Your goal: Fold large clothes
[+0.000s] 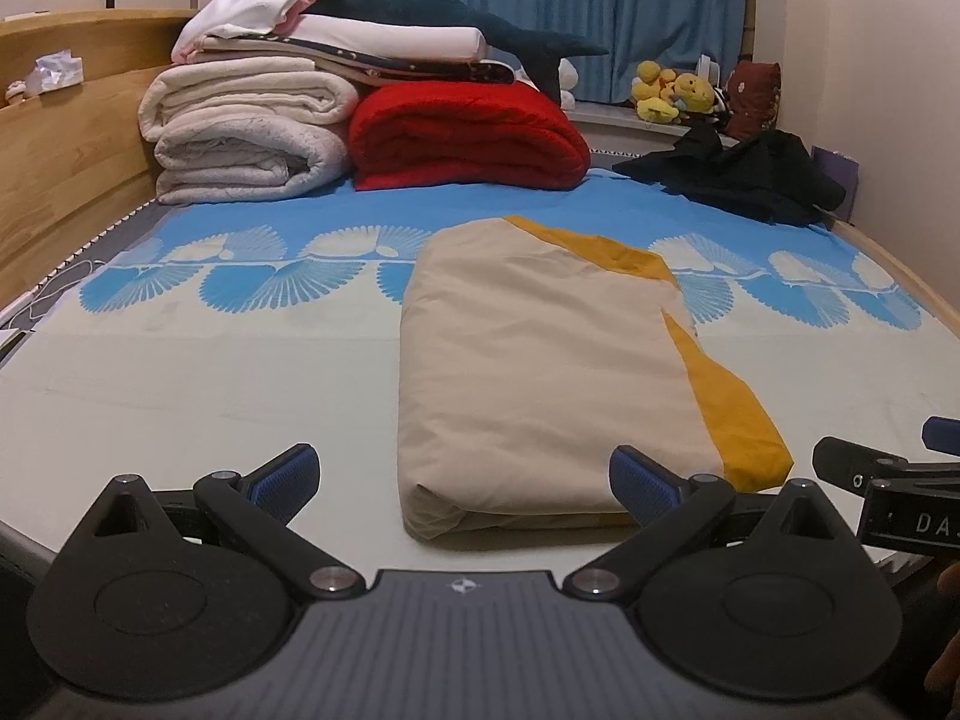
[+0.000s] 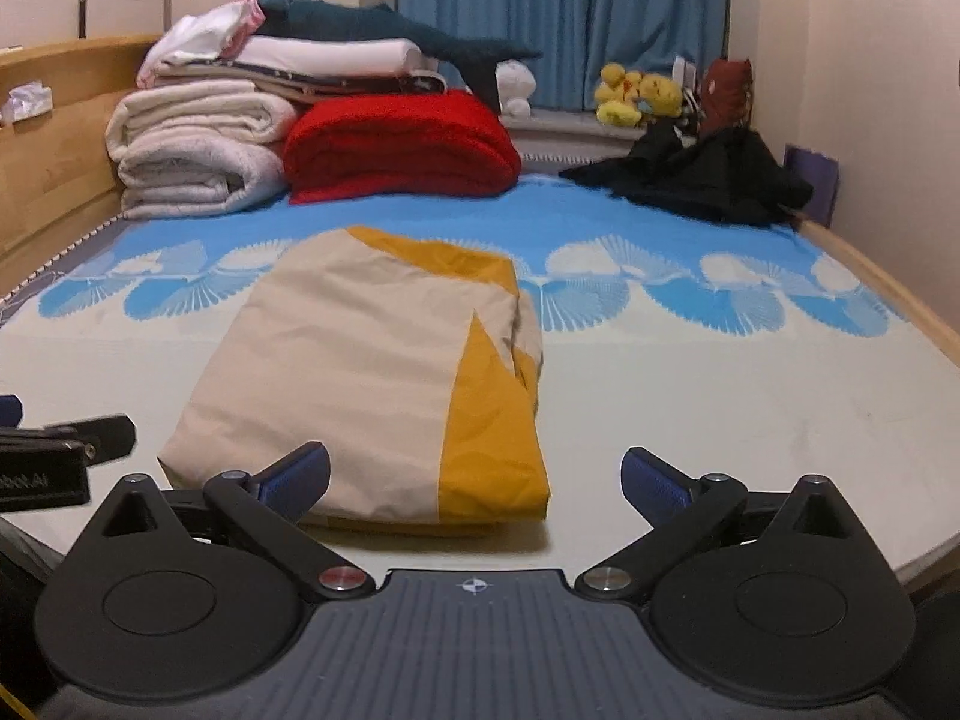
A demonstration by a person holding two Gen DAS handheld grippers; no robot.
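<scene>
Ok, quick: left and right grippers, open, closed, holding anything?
Left gripper: open, holding nothing.
Right gripper: open, holding nothing; folded garment lies on the bed.

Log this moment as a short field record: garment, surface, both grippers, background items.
garment: beige and mustard garment, folded into a flat packet, lying free
surface: bed sheet, blue fan print
left gripper: open, holding nothing, at the packet's near edge
right gripper: open, holding nothing, at the packet's near edge
background: red blanket, white blankets, black clothes unfolded
</scene>
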